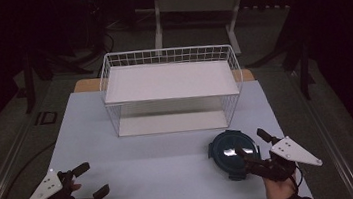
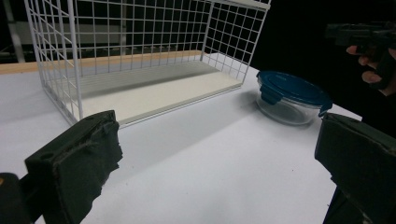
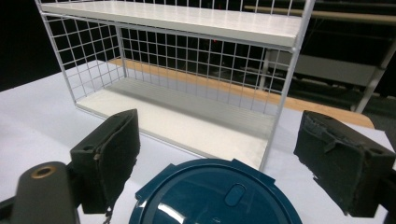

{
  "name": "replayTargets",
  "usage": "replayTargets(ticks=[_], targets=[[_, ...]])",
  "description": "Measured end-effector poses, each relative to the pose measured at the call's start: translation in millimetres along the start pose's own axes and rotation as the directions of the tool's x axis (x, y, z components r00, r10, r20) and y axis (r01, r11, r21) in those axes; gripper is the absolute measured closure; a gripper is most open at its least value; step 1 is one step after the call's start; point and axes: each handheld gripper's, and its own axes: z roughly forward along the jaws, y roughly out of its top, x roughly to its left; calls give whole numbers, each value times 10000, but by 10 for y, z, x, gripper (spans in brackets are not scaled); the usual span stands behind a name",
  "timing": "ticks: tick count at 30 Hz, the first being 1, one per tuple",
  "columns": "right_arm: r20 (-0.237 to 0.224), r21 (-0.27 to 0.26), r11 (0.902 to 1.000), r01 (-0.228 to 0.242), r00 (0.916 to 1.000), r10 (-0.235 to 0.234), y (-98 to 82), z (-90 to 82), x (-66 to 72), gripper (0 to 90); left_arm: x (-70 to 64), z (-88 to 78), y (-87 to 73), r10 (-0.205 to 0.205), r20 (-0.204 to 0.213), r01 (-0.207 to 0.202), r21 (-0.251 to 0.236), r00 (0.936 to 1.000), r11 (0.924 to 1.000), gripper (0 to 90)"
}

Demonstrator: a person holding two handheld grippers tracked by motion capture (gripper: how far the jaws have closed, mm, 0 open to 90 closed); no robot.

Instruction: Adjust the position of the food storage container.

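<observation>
While the right gripper [image 1: 253, 142] hovers directly over the round glass container [image 1: 233, 153] with its jaws spread wide on either side of the blue lid [image 3: 217, 193], nothing is clamped yet. The container sits near the front right corner of the table [image 1: 162, 166], just in front of the right end of the white wire shelf rack [image 1: 170, 87]. In the left gripper view its clear bowl [image 2: 285, 109] looks empty, though glare on the glass makes that hard to confirm. The lid has locking flaps around its rim and appears snapped on.

Judging from the material, this will be fairly heavy for its size, rigid, and breakable if dropped or knocked against the rack's wire. The glass wall and the glossy lid are both likely slippery against the foam pads [image 3: 109, 156]. The safest hold is probably across the lid's rim, where the flaps give the pads an edge to bite under, with the jaws level so the bowl does not tilt out.

The left gripper [image 1: 87, 180] rests near the front left corner of the table, well apart from the container, its jaws also spread open and holding nothing. Both boards of the rack, the upper shelf [image 3: 187, 18] and lower shelf [image 3: 187, 123], are bare.
</observation>
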Motion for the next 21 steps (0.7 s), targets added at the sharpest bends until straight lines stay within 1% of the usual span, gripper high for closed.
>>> replayTargets(ticks=[2,3,5,7,8,9,11,12,13,14,15,17,18,19,20,21], targets=[[-40,12,9999,-117,9999,117,28,-12,-74,138,2,3,0,-9,6,9,12,10000,10000,3],[-40,12,9999,-117,9999,117,28,-12,-74,138,2,3,0,-9,6,9,12,10000,10000,3],[104,113,9999,-107,9999,106,47,-16,-119,138,4,5,-2,-30,2,30,22,10000,10000,3],[77,155,9998,-155,9999,154,55,-20,-145,138,3,4,-2,-23,-2,23,16,10000,10000,3],[137,313,9994,-135,9998,130,75,-22,-216,138,5,3,-1,-45,-2,45,-12,10000,10000,3],[137,313,9994,-135,9998,130,75,-22,-216,138,5,3,-1,-45,-2,45,-12,10000,10000,3],[169,393,9990,-233,9996,226,81,-22,-267,134,6,5,-2,-66,18,66,-16,10000,10000,3],[115,499,9983,-308,9995,302,84,-14,-297,128,6,5,-1,-57,13,57,-3,10000,10000,3],[186,573,9980,-268,9995,257,83,-6,-312,129,5,5,-1,-39,13,39,6,10000,10000,3],[402,660,9975,-248,9989,222,83,2,-327,131,6,6,-1,-43,27,43,10,10000,10000,3],[217,701,9973,-200,9996,185,70,7,-365,131,6,6,-1,-40,25,40,4,10000,10000,3],[360,743,9969,-243,9991,217,53,16,-388,131,7,7,-3,-48,23,48,-5,10000,10000,3],[244,775,9967,-236,9995,218,40,17,-402,131,8,8,-4,-59,25,59,-15,10000,10000,3],[273,822,9965,-150,9995,127,24,17,-413,133,7,8,-4,-51,14,51,-16,10000,10000,3],[395,942,9955,-98,9992,61,8,22,-422,141,7,8,-3,-56,29,56,-16,10000,10000,3],[395,942,9955,-98,9992,61,8,22,-422,141,7,8,-3,-56,29,56,-16,10000,10000,3]])
